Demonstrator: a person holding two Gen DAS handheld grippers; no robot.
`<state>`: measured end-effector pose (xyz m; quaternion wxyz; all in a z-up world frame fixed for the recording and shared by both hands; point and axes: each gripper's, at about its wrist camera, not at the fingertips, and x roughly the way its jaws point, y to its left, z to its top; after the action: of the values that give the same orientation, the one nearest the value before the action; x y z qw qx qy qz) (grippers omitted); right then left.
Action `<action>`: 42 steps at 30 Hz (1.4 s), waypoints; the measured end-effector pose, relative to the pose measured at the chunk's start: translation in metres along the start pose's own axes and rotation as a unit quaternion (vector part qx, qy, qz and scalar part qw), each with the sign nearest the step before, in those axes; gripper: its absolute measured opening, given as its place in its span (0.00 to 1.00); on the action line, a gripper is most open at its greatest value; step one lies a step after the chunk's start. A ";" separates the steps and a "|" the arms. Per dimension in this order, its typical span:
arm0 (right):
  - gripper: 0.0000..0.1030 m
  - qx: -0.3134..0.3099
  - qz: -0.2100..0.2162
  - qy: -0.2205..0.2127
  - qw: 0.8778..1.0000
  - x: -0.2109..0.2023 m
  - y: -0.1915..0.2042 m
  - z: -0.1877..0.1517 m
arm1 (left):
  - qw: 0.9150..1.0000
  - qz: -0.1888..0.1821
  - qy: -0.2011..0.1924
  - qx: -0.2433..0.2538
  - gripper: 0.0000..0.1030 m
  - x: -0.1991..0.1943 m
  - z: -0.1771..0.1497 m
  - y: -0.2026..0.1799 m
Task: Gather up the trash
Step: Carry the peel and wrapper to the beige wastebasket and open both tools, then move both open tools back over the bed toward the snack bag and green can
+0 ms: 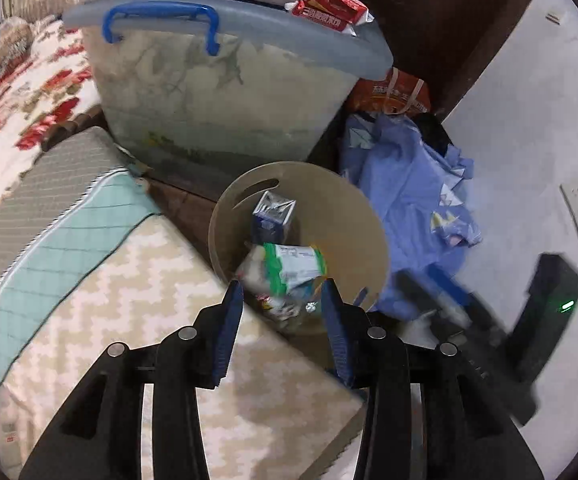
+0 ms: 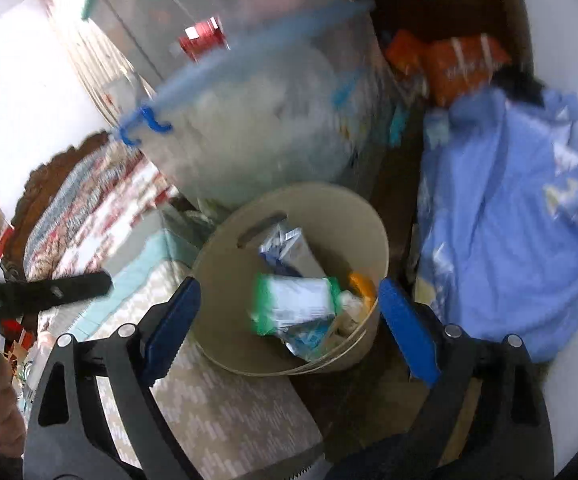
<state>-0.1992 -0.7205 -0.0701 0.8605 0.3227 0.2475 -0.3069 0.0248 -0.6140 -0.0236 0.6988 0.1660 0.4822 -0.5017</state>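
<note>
A beige round bin (image 1: 353,216) stands on the floor beside the bed and shows in both views (image 2: 329,208). In it lie a green-and-white packet (image 1: 295,262) (image 2: 293,304), a small blue-and-white carton (image 1: 273,216) (image 2: 289,248) and other wrappers. My left gripper (image 1: 283,294) is open and empty just above the bin's near rim. My right gripper (image 2: 289,300) is open wide and empty, its blue fingers on either side of the bin. The right gripper also shows at the lower right of the left wrist view (image 1: 449,300), blurred.
A clear storage box with a blue lid (image 1: 225,80) (image 2: 257,120) stands behind the bin, with a red packet (image 1: 329,8) on its lid. Blue clothing (image 1: 413,208) (image 2: 509,220) and an orange bag (image 1: 401,92) lie to the right. The bed mattress (image 1: 129,300) lies at left.
</note>
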 end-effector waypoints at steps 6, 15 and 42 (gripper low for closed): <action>0.87 0.023 0.017 -0.009 1.000 -0.022 0.012 -0.006 | 0.999 0.000 -0.040 -0.003 0.37 -0.053 -0.042 0.020; 0.89 0.027 0.079 -0.028 0.996 -0.091 0.097 -0.086 | 0.987 0.108 -0.119 0.014 0.37 -0.147 -0.152 0.060; 0.90 -0.005 0.085 0.006 0.996 -0.151 0.246 -0.188 | 0.938 0.245 -0.209 -0.126 0.45 -0.297 -0.327 0.223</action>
<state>-0.1765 -0.3830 -0.0029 0.8836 0.3397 0.2261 -0.2296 0.0414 -0.1209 0.0131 0.9005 0.0806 0.3287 -0.2732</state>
